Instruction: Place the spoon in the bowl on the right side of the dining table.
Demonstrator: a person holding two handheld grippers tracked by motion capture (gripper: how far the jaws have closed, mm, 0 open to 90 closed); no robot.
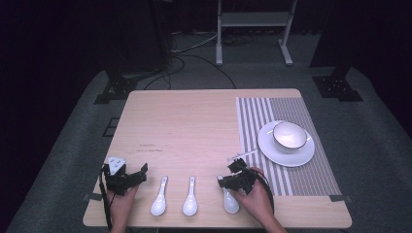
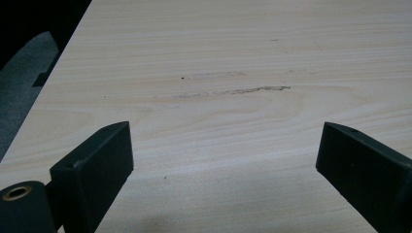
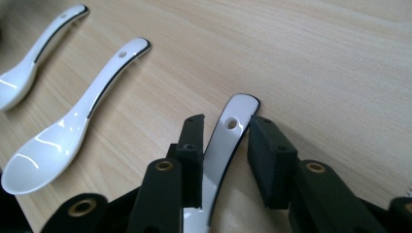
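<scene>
Pale wooden counter (image 1: pixel 194 121), lower frame: right gripper (image 3: pixel 221 141) astride white glazed ceramic spoon (image 3: pixel 228 131), jaws not yet touching; left gripper (image 2: pixel 223 155) spread wide, empty. No legible markings.

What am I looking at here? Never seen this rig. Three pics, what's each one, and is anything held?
No robot: a person holds a two-jaw gripper in each hand. The high view looks down on the wooden table; the other two come from cameras riding on the grippers.

On the table lie three white spoons: left spoon, middle spoon, right spoon. A bowl sits on a plate on a striped mat.

The left gripper is open over bare wood. The right gripper has its jaws either side of the right spoon's handle, with a gap on one side, so not yet clamped.
</scene>
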